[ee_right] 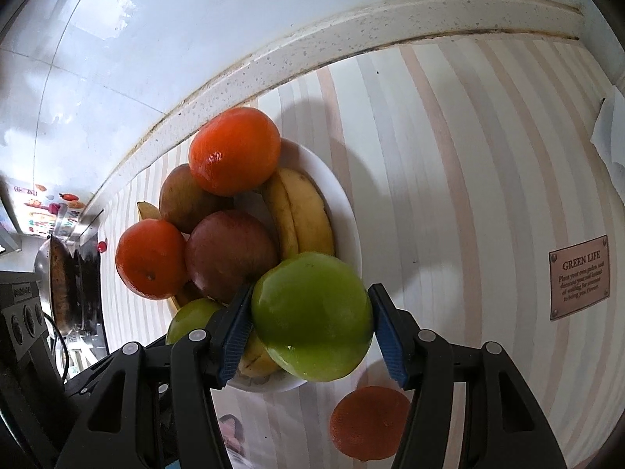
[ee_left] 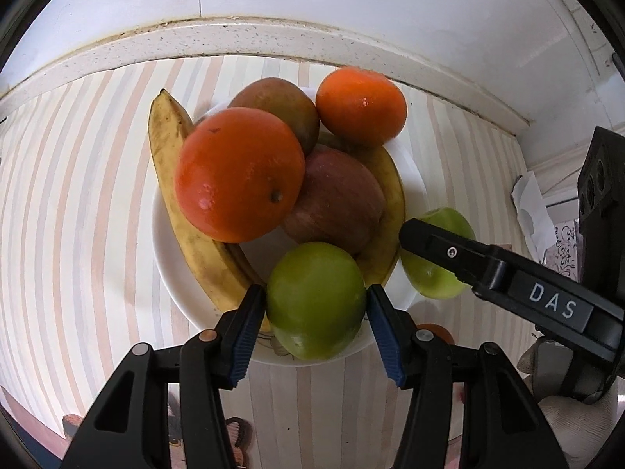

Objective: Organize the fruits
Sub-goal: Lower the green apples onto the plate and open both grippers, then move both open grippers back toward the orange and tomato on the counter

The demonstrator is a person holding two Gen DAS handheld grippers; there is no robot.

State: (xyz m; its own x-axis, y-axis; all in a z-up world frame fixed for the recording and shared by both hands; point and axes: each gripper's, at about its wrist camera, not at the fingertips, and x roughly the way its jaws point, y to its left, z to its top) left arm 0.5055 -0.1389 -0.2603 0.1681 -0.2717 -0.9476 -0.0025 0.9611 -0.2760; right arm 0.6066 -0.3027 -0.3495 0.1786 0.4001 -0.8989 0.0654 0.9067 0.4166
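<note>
Clamping left jaws on one green apple (ee_left: 314, 301), right jaws on another green apple (ee_right: 312, 312), three oranges (ee_right: 234, 150) (ee_right: 150, 258) (ee_right: 369, 422)

The white bowl (ee_left: 410, 179) is heaped with fruit: two oranges (ee_left: 238, 176), bananas (ee_left: 172, 179), a red apple (ee_left: 336, 199) and a mango (ee_left: 277, 105) are packed touching, so no gap is left between them. The near rim is blocked by a green apple (ee_left: 314, 301) flanked by the left claw (ee_left: 312, 324), and by a second green apple (ee_right: 312, 312) between the pads of the right claw (ee_right: 310, 326). Open striped desk (ee_right: 488, 156) is seen to the bowl's right, bounded behind by a raised ledge (ee_left: 234, 39). A loose orange (ee_right: 367, 422) lies on the desk near the bowl.
</note>
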